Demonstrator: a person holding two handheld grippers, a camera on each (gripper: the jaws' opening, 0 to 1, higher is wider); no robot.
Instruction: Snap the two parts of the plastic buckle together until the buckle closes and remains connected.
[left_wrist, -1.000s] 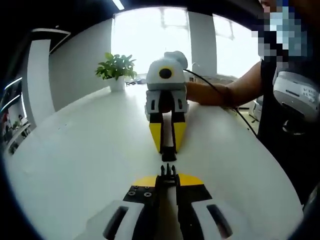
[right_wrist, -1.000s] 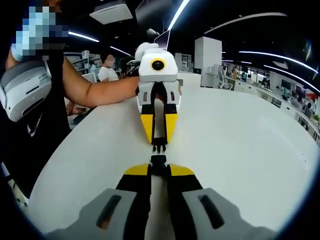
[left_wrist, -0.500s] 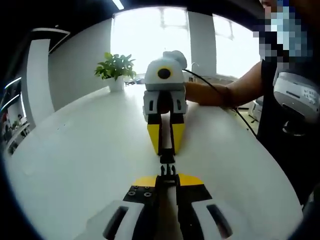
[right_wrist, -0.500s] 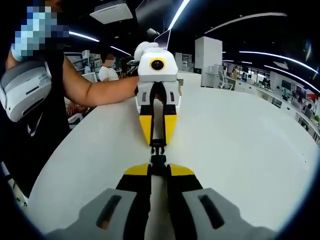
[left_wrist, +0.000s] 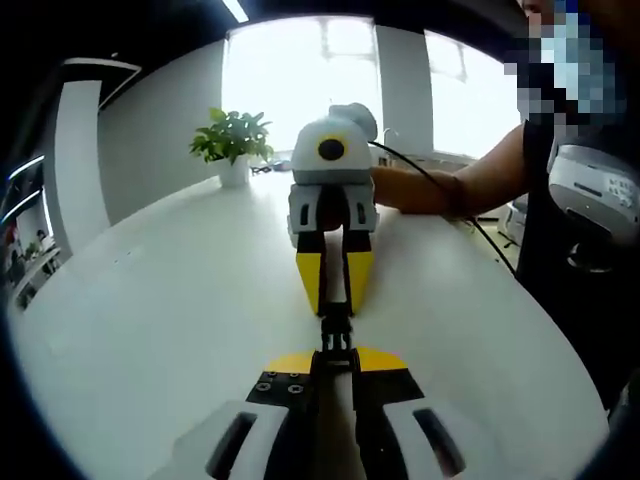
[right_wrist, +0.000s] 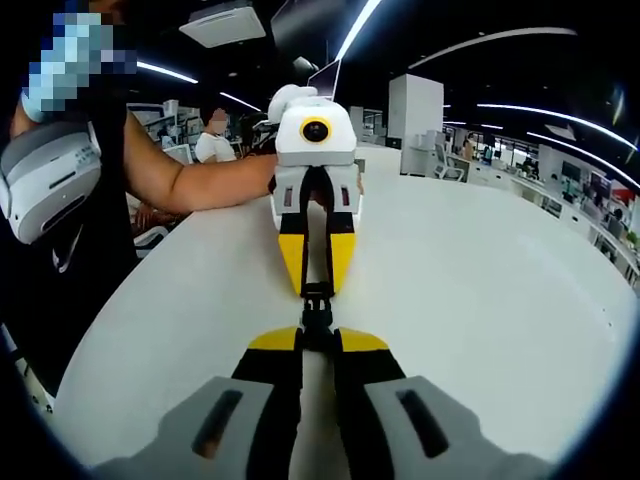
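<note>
Left gripper view: small black plastic buckle (left_wrist: 335, 331), its two halves joined, is held above the white round table (left_wrist: 160, 300), clamped at one end by the left gripper (left_wrist: 335, 358) and at the other by the right gripper (left_wrist: 335, 310).

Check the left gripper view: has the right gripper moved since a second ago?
Yes. Against the potted plant, the right gripper has come nearer the left gripper; the gap between the buckle halves is gone.
</note>
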